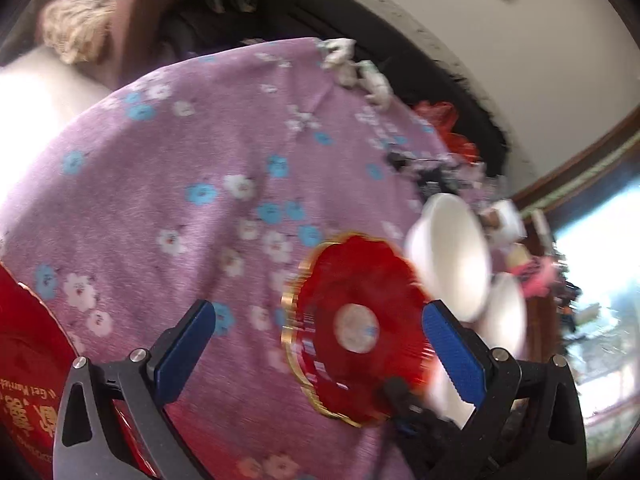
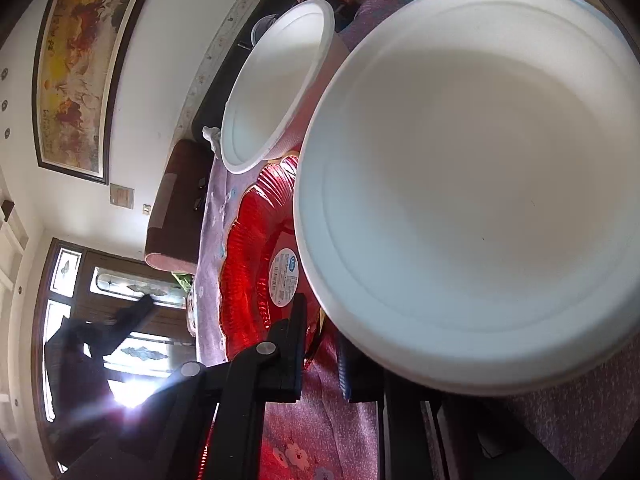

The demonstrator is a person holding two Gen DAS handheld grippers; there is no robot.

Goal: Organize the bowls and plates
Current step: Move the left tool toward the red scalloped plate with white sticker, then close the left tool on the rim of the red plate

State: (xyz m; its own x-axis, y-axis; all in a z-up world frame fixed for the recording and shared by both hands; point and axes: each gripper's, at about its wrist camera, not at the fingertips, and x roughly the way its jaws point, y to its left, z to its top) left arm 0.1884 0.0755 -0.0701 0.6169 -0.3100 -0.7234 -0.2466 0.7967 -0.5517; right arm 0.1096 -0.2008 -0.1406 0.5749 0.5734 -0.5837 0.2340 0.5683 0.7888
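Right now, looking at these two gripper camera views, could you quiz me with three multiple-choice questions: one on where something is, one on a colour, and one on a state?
1. What does the red plate lie on?
A. A purple flowered cloth
B. A bare wooden floor
C. A metal sink

2. What colour are the pads of the left gripper?
A. Yellow
B. Blue
C. White

3. How does the left gripper stand?
A. Shut on a bowl
B. Shut on the cloth
C. Open, holding nothing

Answers:
1. A: the purple cloth shows all round the plate.
2. B: both pads are blue.
3. C: its fingers are spread wide apart, with nothing held between them.
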